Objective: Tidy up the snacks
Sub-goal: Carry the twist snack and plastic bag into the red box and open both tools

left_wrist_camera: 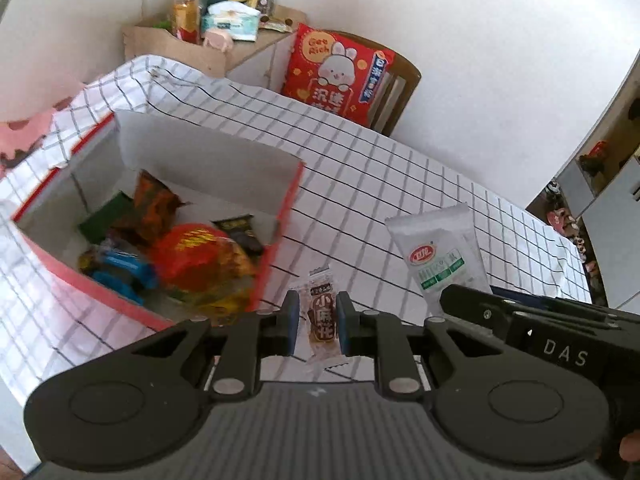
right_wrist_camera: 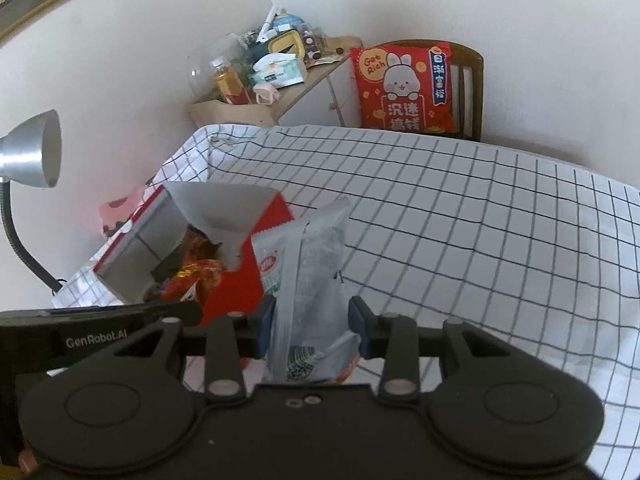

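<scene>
Snacks in bright crinkled wrappers are heaped inside the red-sided, white-lined cardboard box (left_wrist_camera: 192, 184), which is kept open on the grid-patterned tablecloth (left_wrist_camera: 400, 184) so that more can be dropped in. Just beside that box, a small brown-labelled clear-wrapped sweet (left_wrist_camera: 322, 316) is clamped in the left gripper (left_wrist_camera: 318, 320). A tall grey-white foil pouch (right_wrist_camera: 312, 280) is pinched upright by the right gripper (right_wrist_camera: 312, 328), seemingly bound for the box.

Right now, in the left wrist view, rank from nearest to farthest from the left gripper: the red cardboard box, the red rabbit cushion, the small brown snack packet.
1. Small brown snack packet, between the left gripper's fingers.
2. Red cardboard box, just left.
3. Red rabbit cushion, on the far chair.
</scene>
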`<state>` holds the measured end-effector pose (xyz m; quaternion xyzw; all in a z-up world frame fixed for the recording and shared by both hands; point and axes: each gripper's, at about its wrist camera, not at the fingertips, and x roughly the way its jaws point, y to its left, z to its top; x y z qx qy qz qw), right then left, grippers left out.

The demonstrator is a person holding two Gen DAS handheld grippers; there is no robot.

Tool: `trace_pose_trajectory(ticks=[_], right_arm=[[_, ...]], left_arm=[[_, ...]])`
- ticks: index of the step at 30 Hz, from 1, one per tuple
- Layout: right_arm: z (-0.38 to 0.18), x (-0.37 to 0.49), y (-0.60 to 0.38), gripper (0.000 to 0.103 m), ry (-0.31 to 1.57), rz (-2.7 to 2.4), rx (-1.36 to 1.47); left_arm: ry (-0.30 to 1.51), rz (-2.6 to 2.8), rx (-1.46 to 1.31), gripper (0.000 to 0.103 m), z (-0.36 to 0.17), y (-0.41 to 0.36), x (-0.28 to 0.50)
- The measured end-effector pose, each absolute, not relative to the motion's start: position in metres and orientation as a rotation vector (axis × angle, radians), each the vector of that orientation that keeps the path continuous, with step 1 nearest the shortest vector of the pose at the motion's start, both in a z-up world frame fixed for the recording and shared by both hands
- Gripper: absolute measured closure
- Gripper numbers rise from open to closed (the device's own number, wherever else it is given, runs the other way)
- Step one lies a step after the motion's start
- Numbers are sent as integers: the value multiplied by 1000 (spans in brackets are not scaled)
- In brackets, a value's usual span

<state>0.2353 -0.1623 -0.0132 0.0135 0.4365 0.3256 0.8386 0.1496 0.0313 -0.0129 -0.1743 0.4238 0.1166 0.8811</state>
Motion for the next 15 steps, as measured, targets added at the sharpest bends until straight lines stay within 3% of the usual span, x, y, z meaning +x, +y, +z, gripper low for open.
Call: trace_pose_trajectory(ticks=[15], right_arm=[[-2, 206, -58, 65, 896, 718, 10]], left_arm=[[832, 330, -336, 84, 6, 145, 118]])
